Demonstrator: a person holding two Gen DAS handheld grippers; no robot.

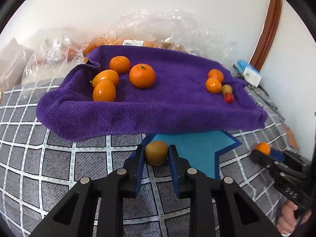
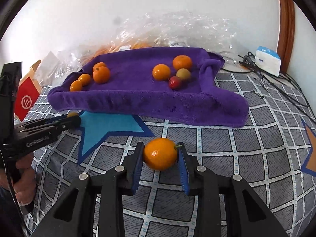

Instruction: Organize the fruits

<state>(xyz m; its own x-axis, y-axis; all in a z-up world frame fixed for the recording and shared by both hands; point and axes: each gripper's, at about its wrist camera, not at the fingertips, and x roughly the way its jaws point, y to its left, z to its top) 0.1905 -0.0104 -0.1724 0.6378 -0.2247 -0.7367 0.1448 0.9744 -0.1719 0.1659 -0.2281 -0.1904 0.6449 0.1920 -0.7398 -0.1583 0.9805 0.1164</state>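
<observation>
At far left, a red box (image 2: 26,100) with a white round logo sits against the wall beside crumpled clear plastic bags (image 1: 59,49). The left gripper (image 1: 156,154) has its fingers closed on a greenish-brown round fruit (image 1: 156,152), held over the edge of a blue star-shaped mat (image 1: 197,150) that lies on the grey checked cloth (image 1: 59,158). Behind the mat, a purple towel (image 1: 158,114) is draped over a raised tray shape. On its left part lie four orange fruits: two oval ones (image 1: 104,85) touching each other, and two round mandarins (image 1: 142,76) just beside them. On its right part two small oranges (image 1: 213,85), a yellow-green fruit (image 1: 226,88) and a small red fruit (image 1: 228,98) cluster together. Farther right, the right gripper (image 2: 160,154) grips a mandarin (image 2: 160,154) between its fingers above the checked cloth. At far right, a white and blue box (image 2: 268,60) and black cables (image 2: 276,86) lie near the wall.
</observation>
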